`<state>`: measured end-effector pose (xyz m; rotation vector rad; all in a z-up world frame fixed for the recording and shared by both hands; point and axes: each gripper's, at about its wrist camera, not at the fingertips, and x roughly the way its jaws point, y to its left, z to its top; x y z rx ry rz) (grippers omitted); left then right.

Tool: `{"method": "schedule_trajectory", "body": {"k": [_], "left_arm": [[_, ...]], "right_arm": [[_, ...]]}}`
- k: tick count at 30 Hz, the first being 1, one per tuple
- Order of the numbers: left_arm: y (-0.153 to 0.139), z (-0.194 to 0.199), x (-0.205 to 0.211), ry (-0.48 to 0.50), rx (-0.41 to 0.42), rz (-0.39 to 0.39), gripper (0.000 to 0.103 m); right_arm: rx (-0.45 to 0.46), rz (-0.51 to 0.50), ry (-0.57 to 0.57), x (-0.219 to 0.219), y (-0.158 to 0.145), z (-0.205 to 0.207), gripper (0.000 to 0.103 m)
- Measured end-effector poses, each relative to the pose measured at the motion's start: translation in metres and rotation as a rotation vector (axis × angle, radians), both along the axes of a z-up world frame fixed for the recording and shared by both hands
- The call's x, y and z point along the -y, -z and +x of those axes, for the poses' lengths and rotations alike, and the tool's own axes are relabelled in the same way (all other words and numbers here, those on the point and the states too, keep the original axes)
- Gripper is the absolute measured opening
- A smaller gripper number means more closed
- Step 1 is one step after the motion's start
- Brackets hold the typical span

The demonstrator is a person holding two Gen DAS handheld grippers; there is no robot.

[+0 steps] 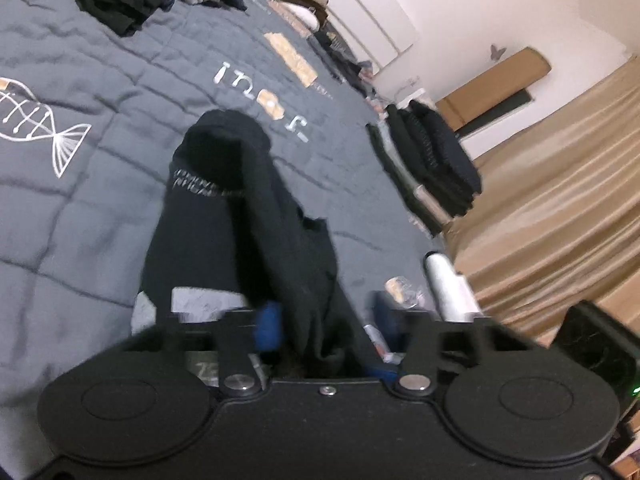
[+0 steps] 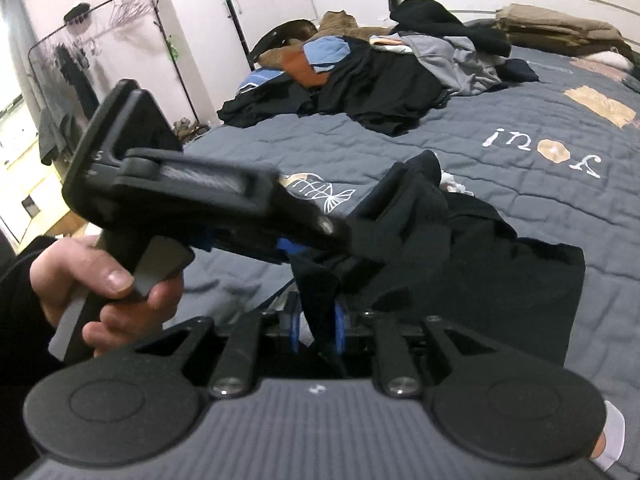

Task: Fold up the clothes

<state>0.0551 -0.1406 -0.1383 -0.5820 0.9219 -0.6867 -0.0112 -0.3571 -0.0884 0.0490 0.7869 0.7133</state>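
Black garment (image 2: 480, 264), soft, crumpled, pinched by right gripper (image 2: 318, 330)

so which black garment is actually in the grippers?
The black garment lying apart mid-quilt, pinched by left gripper and right gripper; other dark clothes sit in the far pile.

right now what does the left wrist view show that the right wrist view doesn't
Only the left wrist view shows the neat stack of folded black clothes at the bed's edge, and the tan curtain.

Only the right wrist view shows the hand squeezing the left gripper, the clothes rack, and the full unfolded pile.

Both show the grey quilt and the black garment pinched by each gripper; the right gripper appears only in its own view.
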Motion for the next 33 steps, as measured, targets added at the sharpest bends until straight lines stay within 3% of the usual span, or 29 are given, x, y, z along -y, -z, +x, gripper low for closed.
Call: {"method": "schedule_trajectory", "body": {"k": [2,5,7,10,17,30,32,33], "left_arm": [[0.004,0.001,-0.002,-0.012,-0.012,0.022,0.018],[0.009,0.001,-0.006,-0.031,-0.027,0.042,0.014],[0.006,0.0,-0.005,-0.023,-0.01,0.051,0.014],[0.004,-0.001,-0.001,-0.004,-0.001,0.058,0.014],[-0.001,-0.005,0.005,0.031,0.038,0.087,0.014],[0.0,-0.006,0.006,0.042,0.04,0.105,0.014],[0.0,-0.006,0.005,0.041,0.04,0.109,0.014],[0.0,-0.006,0.006,0.04,0.04,0.11,0.014]], "right_arm": [[-0.004,0.005,-0.002,0.001,0.001,0.001,0.019],[-0.008,0.069,0.086,0.021,0.006,0.011,0.023],[-0.011,0.112,0.144,0.035,0.009,0.017,0.034],[-0.016,0.177,0.231,0.055,0.014,0.027,0.041],[-0.027,0.328,0.436,0.102,0.025,0.051,0.041],[-0.094,0.258,0.423,0.084,0.064,0.092,0.041],[-0.105,0.246,0.42,0.081,0.07,0.098,0.037],[-0.11,0.24,0.418,0.079,0.073,0.102,0.029]]}}
